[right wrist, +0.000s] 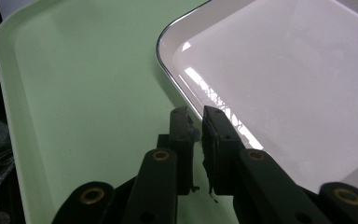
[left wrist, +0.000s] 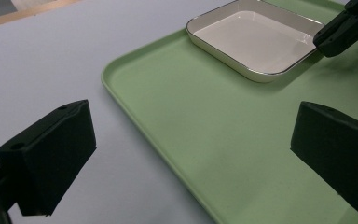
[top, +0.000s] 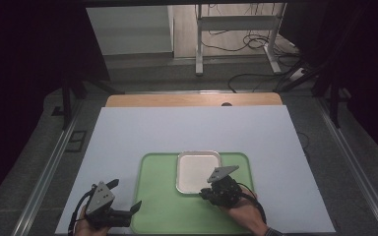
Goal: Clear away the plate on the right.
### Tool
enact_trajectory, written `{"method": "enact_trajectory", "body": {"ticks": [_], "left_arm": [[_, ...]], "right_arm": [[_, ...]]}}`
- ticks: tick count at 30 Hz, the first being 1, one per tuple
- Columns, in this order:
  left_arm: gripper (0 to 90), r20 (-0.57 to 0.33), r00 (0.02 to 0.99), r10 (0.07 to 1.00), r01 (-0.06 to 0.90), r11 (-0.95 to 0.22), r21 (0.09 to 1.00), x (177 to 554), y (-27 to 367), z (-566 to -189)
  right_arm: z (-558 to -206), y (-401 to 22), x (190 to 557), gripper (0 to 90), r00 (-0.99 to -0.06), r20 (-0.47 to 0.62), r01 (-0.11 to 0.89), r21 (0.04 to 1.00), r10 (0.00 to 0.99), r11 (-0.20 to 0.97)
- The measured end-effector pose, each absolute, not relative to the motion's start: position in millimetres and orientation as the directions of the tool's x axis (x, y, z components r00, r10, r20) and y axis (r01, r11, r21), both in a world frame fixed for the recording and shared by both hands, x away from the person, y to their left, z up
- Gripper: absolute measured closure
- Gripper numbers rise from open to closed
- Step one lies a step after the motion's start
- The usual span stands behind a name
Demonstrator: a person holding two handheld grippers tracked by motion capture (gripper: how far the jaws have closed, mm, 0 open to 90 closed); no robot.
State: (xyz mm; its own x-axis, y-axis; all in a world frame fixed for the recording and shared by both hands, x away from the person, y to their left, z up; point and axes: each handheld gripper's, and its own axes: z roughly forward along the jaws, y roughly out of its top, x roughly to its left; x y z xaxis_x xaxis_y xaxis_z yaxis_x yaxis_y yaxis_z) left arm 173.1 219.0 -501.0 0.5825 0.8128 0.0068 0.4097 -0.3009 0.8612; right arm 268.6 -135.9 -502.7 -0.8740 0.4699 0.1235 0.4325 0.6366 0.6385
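Observation:
A white rectangular dish [top: 197, 169] [left wrist: 256, 39] [right wrist: 298, 79] with a thin metallic edge lies on the far half of a pale green tray [top: 160, 206] [left wrist: 191, 116] [right wrist: 74, 93]. My right gripper [top: 203, 194] [right wrist: 196, 116] [left wrist: 340, 30] is at the dish's near rim. Its jaws stand a narrow gap apart, with the rim's edge between their tips. My left gripper [top: 124, 194] [left wrist: 191, 154] is wide open above the tray's near left edge, one jaw over the sheet and one over the tray, holding nothing.
The tray rests on a white sheet [top: 187, 128] that covers a wooden table [top: 192, 100]. Metal rails [top: 49, 167] run along both sides of the table. Beyond it stand a desk frame [top: 199, 44] and loose floor cables [top: 256, 42].

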Motion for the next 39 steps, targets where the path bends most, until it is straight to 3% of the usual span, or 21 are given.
{"method": "enact_trajectory", "body": {"ticks": [28,39], "left_arm": [[0.0,0.012,0.586,0.81,0.403,-0.305,0.863,172.1,219.1,-501.0],[0.0,0.011,0.587,0.809,0.403,-0.304,0.863,171.9,219.4,-501.0]], "right_arm": [[-483.4,-156.5,270.9,60.2,-0.842,0.071,0.425,0.696,0.534,0.579],[-472.5,-169.3,273.1,48.2,-0.818,0.046,0.42,0.729,0.574,0.54]]}}
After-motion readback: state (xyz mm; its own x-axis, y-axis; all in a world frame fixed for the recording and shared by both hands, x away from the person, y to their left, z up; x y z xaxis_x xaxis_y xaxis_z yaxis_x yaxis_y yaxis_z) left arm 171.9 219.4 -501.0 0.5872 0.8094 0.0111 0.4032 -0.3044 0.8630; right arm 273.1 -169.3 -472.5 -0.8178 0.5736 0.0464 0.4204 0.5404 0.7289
